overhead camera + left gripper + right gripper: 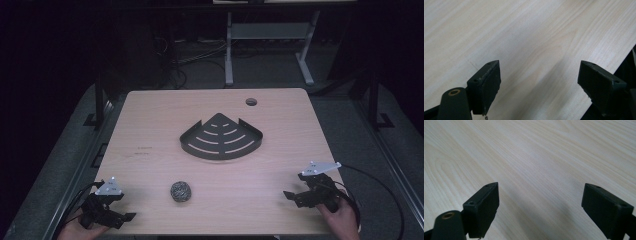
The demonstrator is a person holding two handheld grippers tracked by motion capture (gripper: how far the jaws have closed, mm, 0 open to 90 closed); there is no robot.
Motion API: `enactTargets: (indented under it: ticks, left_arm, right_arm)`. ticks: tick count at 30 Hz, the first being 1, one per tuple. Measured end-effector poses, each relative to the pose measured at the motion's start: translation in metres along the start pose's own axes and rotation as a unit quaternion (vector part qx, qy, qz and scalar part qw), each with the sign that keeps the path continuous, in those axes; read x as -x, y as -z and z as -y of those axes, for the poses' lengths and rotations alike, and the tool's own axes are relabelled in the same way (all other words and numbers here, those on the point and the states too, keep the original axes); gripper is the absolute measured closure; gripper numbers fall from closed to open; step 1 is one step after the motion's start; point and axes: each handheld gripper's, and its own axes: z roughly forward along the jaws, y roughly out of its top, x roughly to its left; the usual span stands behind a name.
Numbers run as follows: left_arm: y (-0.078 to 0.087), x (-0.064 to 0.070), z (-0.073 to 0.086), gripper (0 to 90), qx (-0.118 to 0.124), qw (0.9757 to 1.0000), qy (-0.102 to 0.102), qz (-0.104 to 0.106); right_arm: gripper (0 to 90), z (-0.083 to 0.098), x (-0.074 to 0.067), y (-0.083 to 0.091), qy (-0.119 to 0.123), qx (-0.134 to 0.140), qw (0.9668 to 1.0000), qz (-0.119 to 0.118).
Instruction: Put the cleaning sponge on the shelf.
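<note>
A pale wooden table [150, 120] seen from above, with a hand-held gripper at each near corner.

At the near left, the left gripper [129, 216] lay low with its jaws spread wide and empty. A steel-wool ball [181, 191] sat near the front edge; behind it, mid-table, rested a dark slotted corner shelf [221, 137]. At the near right, the right gripper [289, 195] was likewise spread apart, holding nothing.

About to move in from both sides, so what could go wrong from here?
1. The round steel-wool scrubber ball sits loose on the wooden table; an off-centre pinch by the open left claw may roll it away.
2. The dark slotted metal corner shelf has raised rims the right claw could snag.
</note>
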Motion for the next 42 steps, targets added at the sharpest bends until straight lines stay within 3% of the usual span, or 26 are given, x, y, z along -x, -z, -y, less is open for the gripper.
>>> enactTargets:
  ticks: [13,16,27,42]
  left_arm:
    - [0.001,0.002,-0.007,18.0,-0.004,0.9999,-0.016,0.003]
    - [0.0,0.004,-0.014,17.9,-0.001,0.9997,-0.022,0.012]
    - [-0.001,0.01,-0.036,18.0,-0.004,0.9987,-0.049,0.014]
    - [-0.016,0.02,-0.06,18.0,-0.008,0.9966,-0.075,0.032]
  right_arm:
    - [14.2,0.001,0.001,-0.002,-0.001,-0.005,1.0,-0.003]
    - [14.2,0.001,0.002,-0.002,0.0,-0.006,1.0,0.001]
    - [14.2,-0.002,-0.002,-0.004,0.011,-0.008,0.9999,0.005]
    - [14.2,-0.004,-0.003,-0.004,0.003,-0.002,1.0,0.002]
